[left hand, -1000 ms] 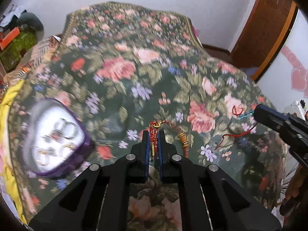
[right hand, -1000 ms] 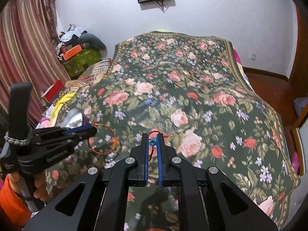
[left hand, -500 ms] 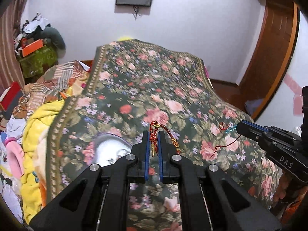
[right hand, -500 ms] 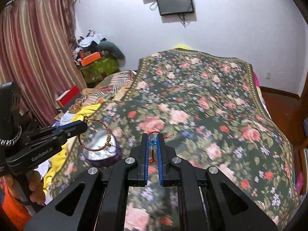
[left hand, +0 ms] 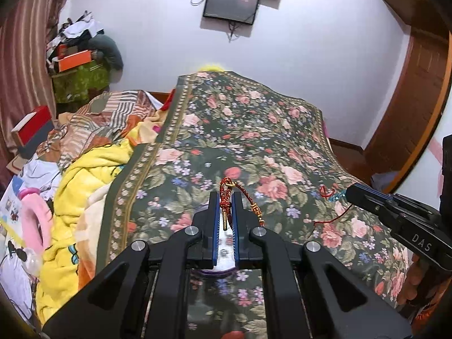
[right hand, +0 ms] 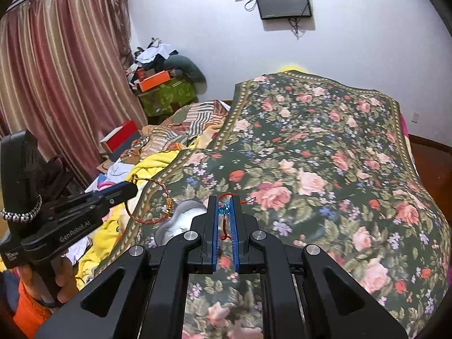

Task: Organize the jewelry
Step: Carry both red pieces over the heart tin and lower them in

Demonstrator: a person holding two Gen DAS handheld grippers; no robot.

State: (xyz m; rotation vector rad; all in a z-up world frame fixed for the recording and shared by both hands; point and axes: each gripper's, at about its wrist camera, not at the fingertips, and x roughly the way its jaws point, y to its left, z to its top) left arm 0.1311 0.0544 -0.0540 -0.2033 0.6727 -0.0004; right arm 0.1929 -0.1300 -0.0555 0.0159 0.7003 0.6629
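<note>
My left gripper (left hand: 226,197) is shut on a red braided bracelet with gold beads (left hand: 248,197), held above the floral bed cover; from the right wrist view the same bracelet (right hand: 152,200) hangs as a loop from the left gripper (right hand: 128,189). My right gripper (right hand: 225,202) is shut on a thin red cord bracelet with blue beads (right hand: 224,210); the left wrist view shows that cord bracelet (left hand: 330,195) dangling from the right gripper (left hand: 350,192). A purple jewelry box with a white inside (right hand: 180,220) lies on the cover below, mostly hidden behind the fingers (left hand: 223,251).
The floral bed cover (right hand: 325,155) spans the bed. Yellow and striped blankets (left hand: 84,169) pile along its left edge, with clutter and boxes (right hand: 158,84) by the curtain. A wall screen (right hand: 285,0) hangs at the back and a wooden door (left hand: 415,99) stands right.
Both grippers have risen and tilted up, each still holding its bracelet. The jewelry box has slid from the left of the left wrist view to beneath its fingers; more of the room shows.
</note>
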